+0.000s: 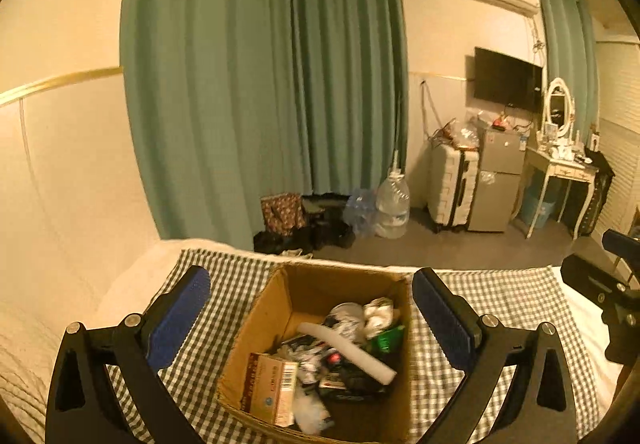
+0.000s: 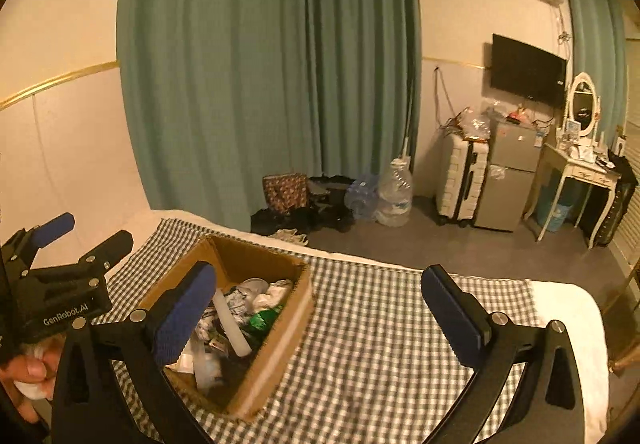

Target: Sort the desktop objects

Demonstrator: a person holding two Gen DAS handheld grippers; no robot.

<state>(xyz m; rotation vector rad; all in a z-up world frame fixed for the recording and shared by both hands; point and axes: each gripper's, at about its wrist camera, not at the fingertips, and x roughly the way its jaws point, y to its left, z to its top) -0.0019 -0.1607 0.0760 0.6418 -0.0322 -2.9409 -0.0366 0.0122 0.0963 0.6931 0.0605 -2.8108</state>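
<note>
In the left wrist view the left gripper (image 1: 311,318) fills the bottom of the frame, its 2 blue pads spread wide apart with nothing held, framing the cardboard box (image 1: 264,328) at lower centre. The right gripper (image 2: 319,314) is likewise spread wide and empty in its own view, where the box sits lower left, partly behind the left pad. The box rests on a checked cloth (image 2: 380,324) and holds the sorted things: a white tube (image 1: 348,352) lying diagonally across the pile, a small brown carton (image 1: 272,388) against the near wall, a green packet (image 1: 386,340), crumpled white wrappers (image 1: 378,314) and dark items too jumbled to name. The cloth around the box shows nothing left on it in either view, so I judge the sorting finished or nearly so, both claws free. Beyond, mid frame, bags and water bottles (image 2: 394,196) stand on the floor before the green curtain (image 2: 260,64); at far right are a suitcase, a small fridge and a dressing table.
</note>
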